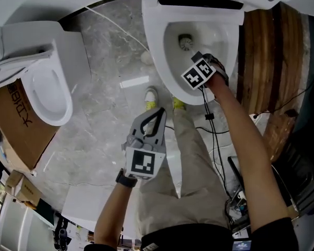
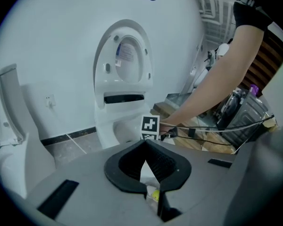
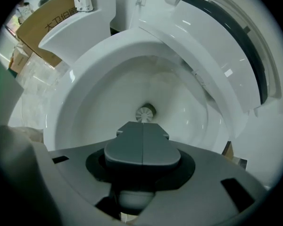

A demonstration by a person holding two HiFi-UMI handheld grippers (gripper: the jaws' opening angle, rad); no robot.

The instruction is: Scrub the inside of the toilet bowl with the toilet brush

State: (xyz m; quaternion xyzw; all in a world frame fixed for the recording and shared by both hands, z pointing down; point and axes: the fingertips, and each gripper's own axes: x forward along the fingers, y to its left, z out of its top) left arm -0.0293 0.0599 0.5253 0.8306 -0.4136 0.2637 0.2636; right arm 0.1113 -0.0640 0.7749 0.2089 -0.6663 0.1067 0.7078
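Right claw point(image 3: 142, 128) is the one doing the work. Its jaws are pressed together and, as far as I can judge, pinched on the handle of the toilet brush point(image 3: 145, 113), which pokes straight out ahead. The bristle head sits low in the toilet bowl point(image 3: 80, 102), right at the bottom. Holding the handle end-on like that makes sense: the arm can reach down over the bowl's front rim and the claw itself stays out of the wet part.

Left claw point(image 1: 159, 112) hangs over the floor point(image 1: 104, 124) just in front of the bowl, jaws together with nothing in them. Parked out of the way, I'd guess, since one claw is enough for scrubbing.

Room-wise, the bowl walls curve up all round the brush head, so there's space to sweep sideways and up under the rim. Seat and lid point(image 3: 226, 46) are tipped up at the back of the bowl, so nothing overhangs. Watch the cables point(image 1: 209, 116) dangling off the right claw near the bowl's front edge.

Left of the bowl, well apart, stands a second toilet point(image 1: 47, 88) with a cardboard box point(image 1: 13, 119) beside it. Right of the bowl there's a wooden panel point(image 1: 261, 51). Neither crowds the scrubbing arm.
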